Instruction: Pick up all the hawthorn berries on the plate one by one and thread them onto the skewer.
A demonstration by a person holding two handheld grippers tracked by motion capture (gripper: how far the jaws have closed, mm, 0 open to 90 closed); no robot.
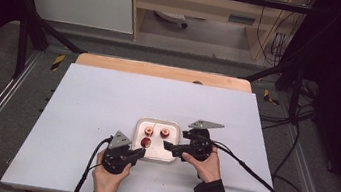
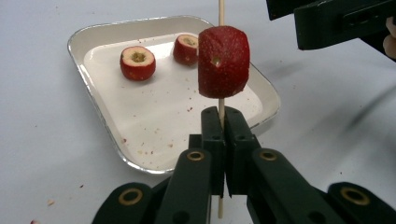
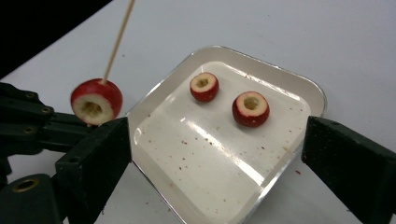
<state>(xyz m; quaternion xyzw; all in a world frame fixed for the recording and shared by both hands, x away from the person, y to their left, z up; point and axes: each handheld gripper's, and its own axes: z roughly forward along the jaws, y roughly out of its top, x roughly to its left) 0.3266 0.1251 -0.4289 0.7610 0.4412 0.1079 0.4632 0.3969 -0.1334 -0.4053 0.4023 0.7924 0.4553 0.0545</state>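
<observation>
Here we hold the left gripper (image 2: pixel 223 116) with its jaws pressed together on a thin wooden skewer (image 2: pixel 221 11), which stands upright between the pads and runs on above and below them. One cored red fruit piece (image 2: pixel 223 61) already sits threaded on that stick just above the jaw tips, its cut faces turned sideways. Our right gripper (image 3: pixel 215 154) has its jaws spread wide with nothing between them, and it hovers over the near edge of the tray (image 3: pixel 299 88), pointing down into it.

The relation that matters to us is this: the skewer's long axis is vertical in the left gripper view, while the next fruit lies flat in the tray with its cored hole facing up. The right gripper is plainly the nearer one to that fruit; the left stays off the tray's corner with the stick. In our judgement, the right one must pick a piece and bring its hole in line with the stick's free end.

The shallow metal tray holds two cored pieces, the nearer fruit (image 3: pixel 251 108) and the farther fruit (image 3: pixel 204 87), apart from each other, with crumbs scattered across the floor of it. It rests on the white table (image 1: pixel 97 101).
</observation>
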